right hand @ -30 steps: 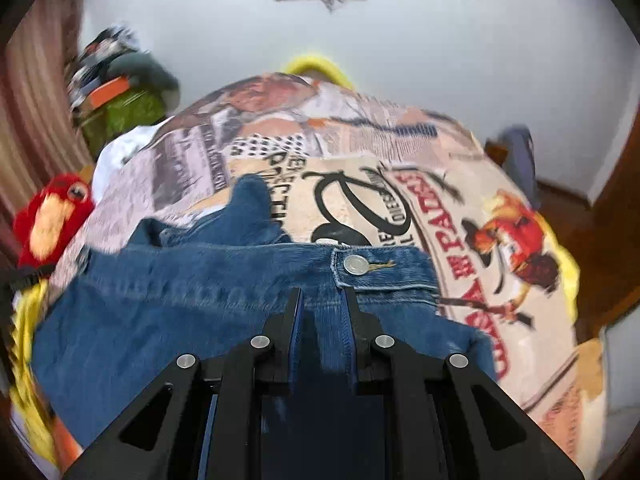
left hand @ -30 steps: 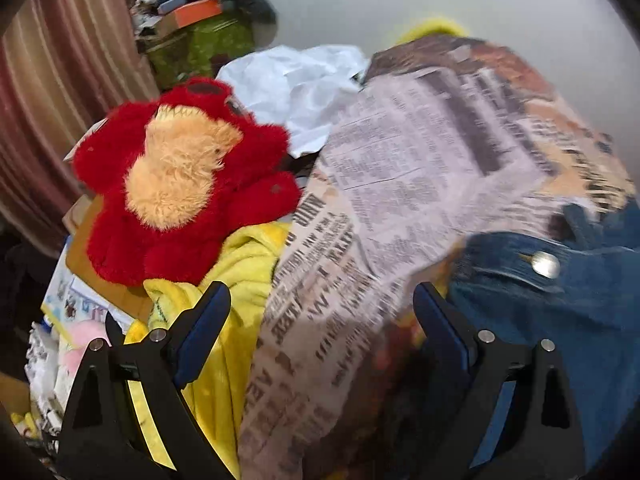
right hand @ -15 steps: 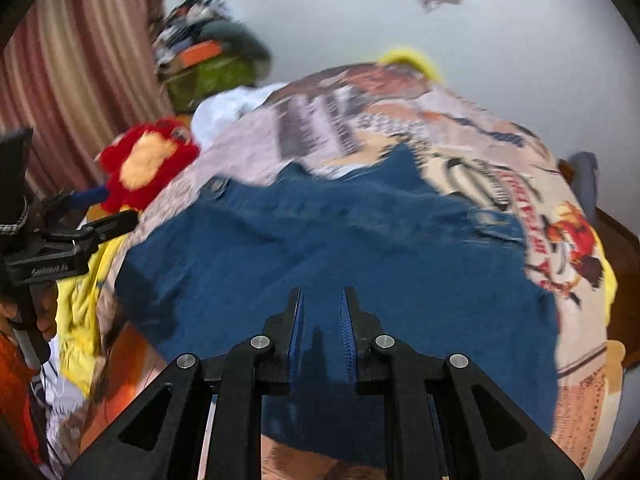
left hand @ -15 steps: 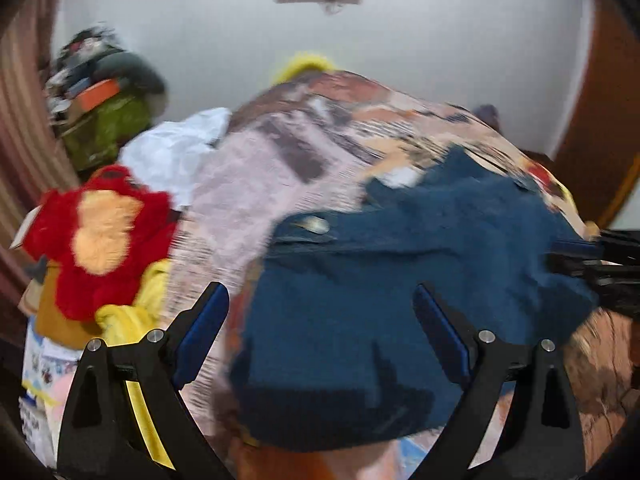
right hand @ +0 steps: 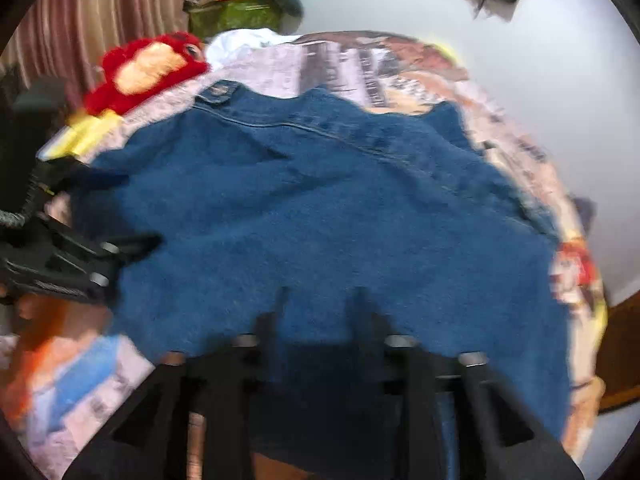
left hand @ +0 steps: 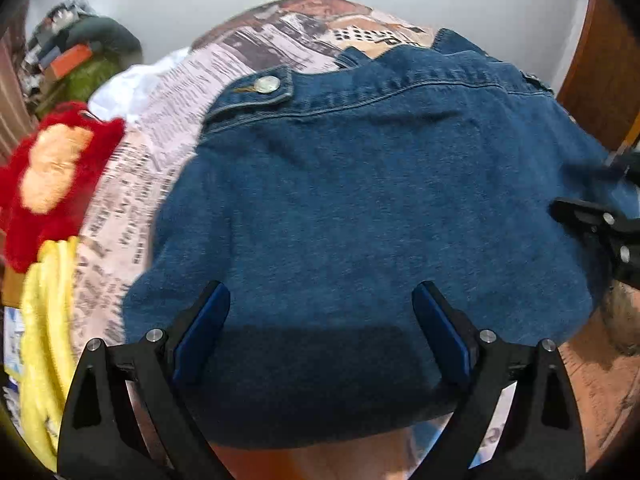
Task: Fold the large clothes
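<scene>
A large blue denim garment (left hand: 360,208) with a metal button (left hand: 267,84) lies spread on the bed, waistband away from me; it also shows in the right wrist view (right hand: 320,208). My left gripper (left hand: 320,332) is open, its fingers wide apart just above the garment's near edge. My right gripper (right hand: 320,300) is blurred, with fingers a small gap apart over the near hem; denim fills the gap. It also shows at the right edge of the left wrist view (left hand: 600,220). The left gripper shows at the left of the right wrist view (right hand: 80,256).
The bed has a newspaper-print cover (left hand: 168,128). A red and orange plush toy (left hand: 52,176) and yellow cloth (left hand: 44,320) lie at the left. A white cloth (left hand: 132,84) and a cluttered pile (left hand: 80,60) sit beyond. A wooden door (left hand: 600,60) stands right.
The denim garment has been drawn toward me and spread flat. My left gripper swung from the toy side to over the denim. My right gripper's fingers have parted slightly.
</scene>
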Demonstrator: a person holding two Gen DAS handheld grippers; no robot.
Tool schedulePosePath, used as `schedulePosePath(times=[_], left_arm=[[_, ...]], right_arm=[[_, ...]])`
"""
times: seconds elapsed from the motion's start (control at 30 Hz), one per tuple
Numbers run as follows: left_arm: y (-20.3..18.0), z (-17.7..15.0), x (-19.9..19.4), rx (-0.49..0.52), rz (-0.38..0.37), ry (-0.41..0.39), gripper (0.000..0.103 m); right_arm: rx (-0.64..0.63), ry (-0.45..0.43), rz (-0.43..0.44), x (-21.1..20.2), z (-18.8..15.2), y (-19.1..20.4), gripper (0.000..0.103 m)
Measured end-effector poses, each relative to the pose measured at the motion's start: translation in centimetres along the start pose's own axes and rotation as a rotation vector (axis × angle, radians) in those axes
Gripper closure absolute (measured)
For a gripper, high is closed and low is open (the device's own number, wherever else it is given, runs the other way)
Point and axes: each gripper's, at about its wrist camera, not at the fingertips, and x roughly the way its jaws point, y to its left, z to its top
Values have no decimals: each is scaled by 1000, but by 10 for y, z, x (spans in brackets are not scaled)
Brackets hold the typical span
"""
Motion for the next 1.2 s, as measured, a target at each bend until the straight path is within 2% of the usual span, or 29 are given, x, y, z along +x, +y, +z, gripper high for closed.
schedulePosePath(times=[0.03, 0.07, 0.1, 0.23, 0.3, 0.37, 0.4, 0.57, 0.63, 0.8, 0.9, 1.07, 1.2], left_arm=[[-2, -3, -1, 7, 22, -9, 8], [-3, -5, -4, 11, 37, -20, 8], [-2, -8, -6, 8, 43, -27, 8], [8, -11, -12, -26, 54, -32, 8], [17, -13, -14, -50, 48, -28, 8], [26, -16, -17, -77, 97, -27, 7], [31, -18, -18, -93, 93, -25, 3], [61, -32, -22, -273, -33, -3, 2], [64, -37, -27, -296, -19, -20, 2], [80, -50, -39, -336, 71, -36, 3], [91, -56, -43, -370, 68, -31, 3], [84, -54, -54, -338, 125, -47, 3], [77, -51, -67, -333, 127, -67, 3]], right_arm=[[-17, -15, -94, -1, -3, -1, 7], [-33, -26, -149, -1, -6, -3, 6], [-27, -13, -135, 1, -10, -10, 6], [165, 45, 32, 3, -28, -57, 6], [188, 44, 12, 0, -34, -69, 6], [218, 38, 45, -6, -42, -82, 6], [233, 40, 37, -8, -44, -88, 6], [290, 58, -25, -17, -62, -117, 6], [320, 60, 3, -22, -72, -132, 6], [378, 68, -1, -32, -87, -149, 4], [396, 72, -28, -37, -91, -156, 4], [387, 51, -64, -51, -84, -155, 4], [331, -24, -86, -75, -69, -141, 4]])
